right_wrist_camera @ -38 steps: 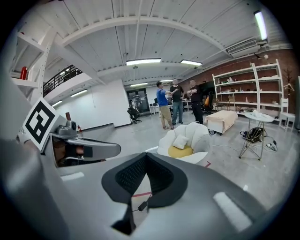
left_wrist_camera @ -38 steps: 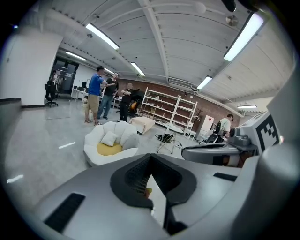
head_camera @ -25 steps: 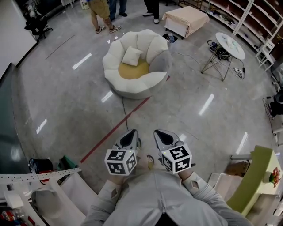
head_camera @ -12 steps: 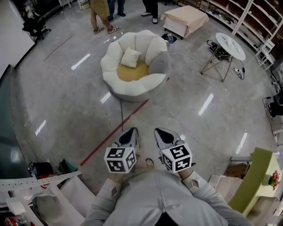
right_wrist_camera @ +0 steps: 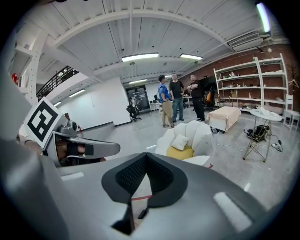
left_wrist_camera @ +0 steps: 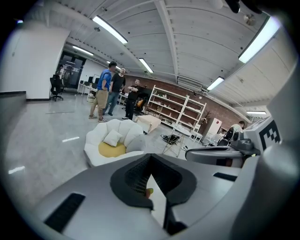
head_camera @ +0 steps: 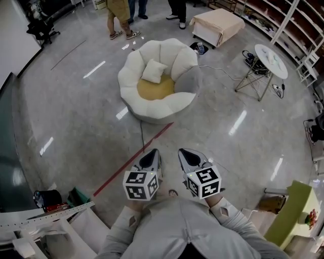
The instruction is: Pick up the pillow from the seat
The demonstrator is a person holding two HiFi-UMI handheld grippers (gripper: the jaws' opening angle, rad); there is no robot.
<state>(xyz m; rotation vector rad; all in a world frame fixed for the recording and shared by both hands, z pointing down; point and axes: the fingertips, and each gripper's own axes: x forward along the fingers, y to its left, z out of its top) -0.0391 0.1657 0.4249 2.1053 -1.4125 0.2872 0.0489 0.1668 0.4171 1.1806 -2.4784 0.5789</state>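
A small white square pillow leans against the back of a round white petal-shaped chair, above its yellow seat cushion. Both grippers are held close to my chest, far short of the chair. My left gripper is shut with nothing in it, and my right gripper beside it is also shut and empty. The pillow shows far ahead beyond the left gripper in the left gripper view. Past the right gripper, the right gripper view shows the pillow on the chair.
A red floor line and a thin cable run between me and the chair. Beyond it stand several people and a cloth-covered table. A round white folding table is at right, shelving behind it, furniture at lower right.
The chair and pillow sit slightly lower and nearer in the head view. Both grippers stay side by side, shut as before.
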